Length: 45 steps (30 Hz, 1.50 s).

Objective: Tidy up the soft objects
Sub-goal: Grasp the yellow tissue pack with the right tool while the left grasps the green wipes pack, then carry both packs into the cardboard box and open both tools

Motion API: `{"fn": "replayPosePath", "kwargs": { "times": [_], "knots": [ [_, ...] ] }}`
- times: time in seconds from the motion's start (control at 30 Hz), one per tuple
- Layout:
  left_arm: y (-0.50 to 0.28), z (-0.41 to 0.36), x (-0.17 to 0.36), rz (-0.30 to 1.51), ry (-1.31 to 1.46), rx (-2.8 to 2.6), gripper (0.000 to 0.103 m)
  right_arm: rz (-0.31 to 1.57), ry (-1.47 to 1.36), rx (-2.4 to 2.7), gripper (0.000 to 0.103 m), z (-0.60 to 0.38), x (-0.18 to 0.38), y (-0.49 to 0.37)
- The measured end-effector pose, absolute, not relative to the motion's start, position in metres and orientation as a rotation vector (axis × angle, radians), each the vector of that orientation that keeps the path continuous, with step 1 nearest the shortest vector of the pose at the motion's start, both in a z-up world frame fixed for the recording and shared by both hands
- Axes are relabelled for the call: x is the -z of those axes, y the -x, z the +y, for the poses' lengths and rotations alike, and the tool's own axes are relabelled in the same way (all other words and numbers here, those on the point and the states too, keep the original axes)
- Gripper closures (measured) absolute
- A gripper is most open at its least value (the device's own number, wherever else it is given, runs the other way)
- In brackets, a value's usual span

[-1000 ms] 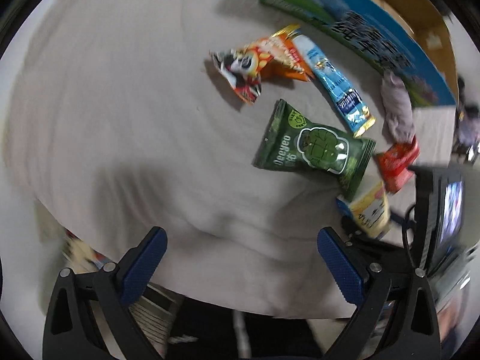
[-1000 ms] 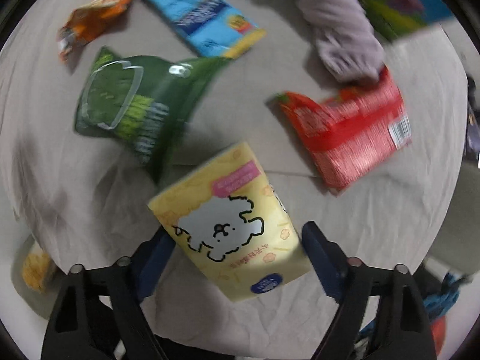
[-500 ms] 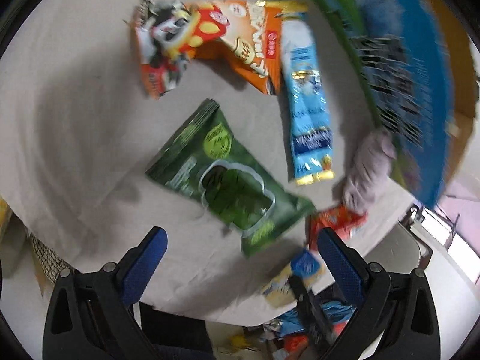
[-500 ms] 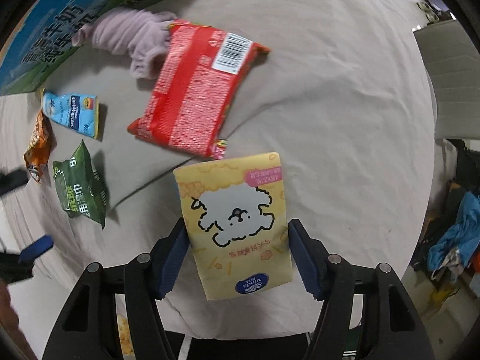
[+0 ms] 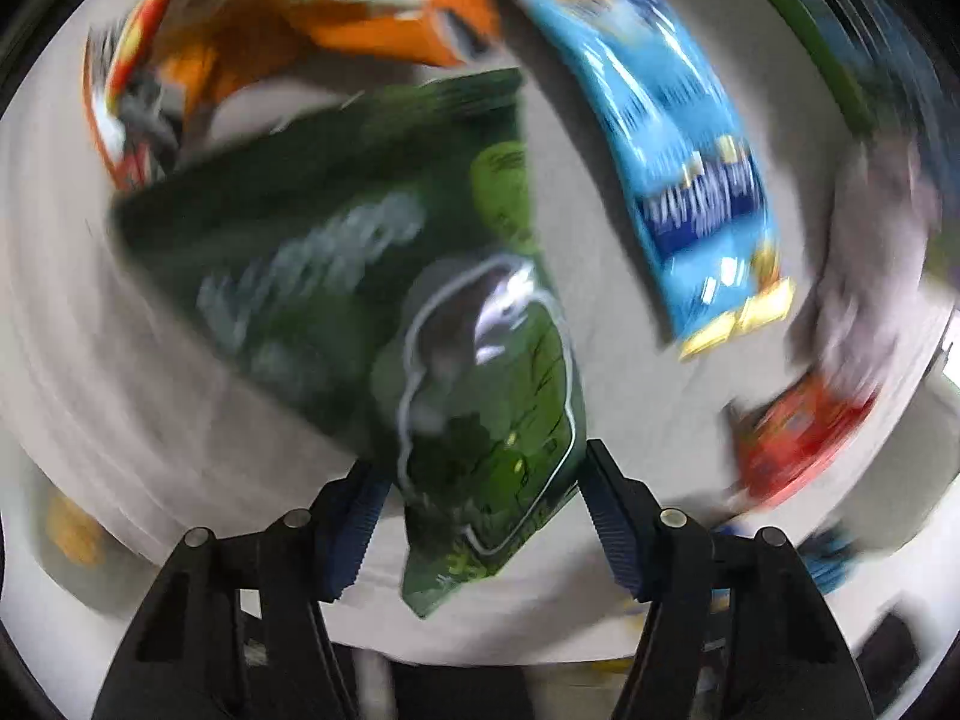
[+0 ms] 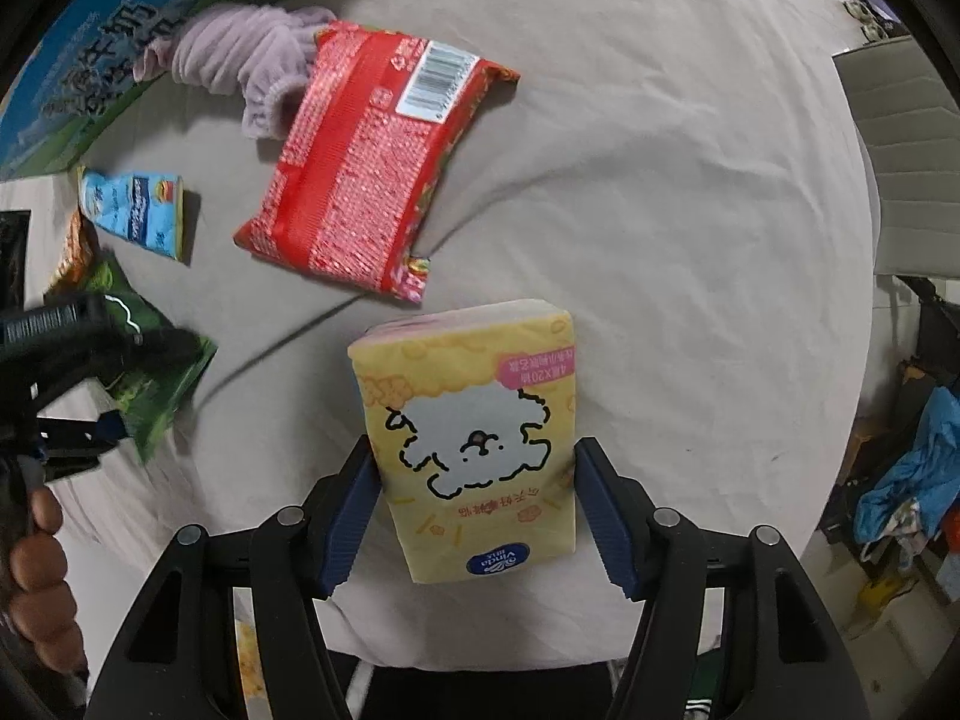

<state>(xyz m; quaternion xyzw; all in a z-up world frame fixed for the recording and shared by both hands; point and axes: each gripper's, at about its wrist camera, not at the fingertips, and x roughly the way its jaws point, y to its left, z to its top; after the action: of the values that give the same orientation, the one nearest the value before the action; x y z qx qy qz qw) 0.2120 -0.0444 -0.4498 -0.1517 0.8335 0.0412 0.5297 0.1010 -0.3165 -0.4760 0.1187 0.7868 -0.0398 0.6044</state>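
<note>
while the right gripper (image 6: pixel 477 501) clamps a yellow tissue pack (image 6: pixel 474 438) low in the frame's centre, the left gripper (image 5: pixel 480 498) sits narrowed with a green bag (image 5: pixel 420 312) between its pads, though blur hides whether they pinch it. on the grey cloth (image 6: pixel 660 180) lie a red packet (image 6: pixel 372 162) and a purple cloth (image 6: pixel 240 60) touching at upper left, a blue packet (image 6: pixel 135 213) further left, and an orange bag (image 5: pixel 312 12) at the left view's top.
</note>
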Motion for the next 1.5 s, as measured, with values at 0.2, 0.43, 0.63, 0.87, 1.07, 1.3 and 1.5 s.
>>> {"fn": "replayPosePath", "kwargs": {
  "times": [0.2,0.43,0.63,0.87,1.07,1.3,1.5],
  "knots": [
    [-0.189,-0.059,0.434,1.892,-0.166,0.019,0.04,1.827,-0.201,0.044,0.036,-0.321,0.478,-0.096],
    [-0.164,-0.024,0.4,1.848,0.192,0.017,0.038,1.805,-0.241,-0.008,0.025,-0.318,0.487,-0.084],
    [-0.171,0.008,0.381,1.779,0.296,-0.089,0.037,1.824,-0.245,0.007,0.024,-0.315,0.488,-0.061],
    [-0.22,0.02,0.407,1.785,0.207,-0.138,0.036,1.817,-0.245,0.039,0.024,-0.318,0.502,-0.043],
    [-0.232,0.0,0.421,1.756,0.077,-0.088,0.057,1.817,-0.247,0.061,0.034,-0.327,0.516,-0.035],
    [-0.189,-0.025,0.419,1.694,0.026,-0.057,0.067,1.755,-0.276,0.054,0.037,-0.343,0.51,0.0],
    [-0.144,-0.034,0.388,1.624,0.042,-0.002,0.067,1.735,-0.27,-0.005,0.037,-0.358,0.487,0.036]
  ]
}}
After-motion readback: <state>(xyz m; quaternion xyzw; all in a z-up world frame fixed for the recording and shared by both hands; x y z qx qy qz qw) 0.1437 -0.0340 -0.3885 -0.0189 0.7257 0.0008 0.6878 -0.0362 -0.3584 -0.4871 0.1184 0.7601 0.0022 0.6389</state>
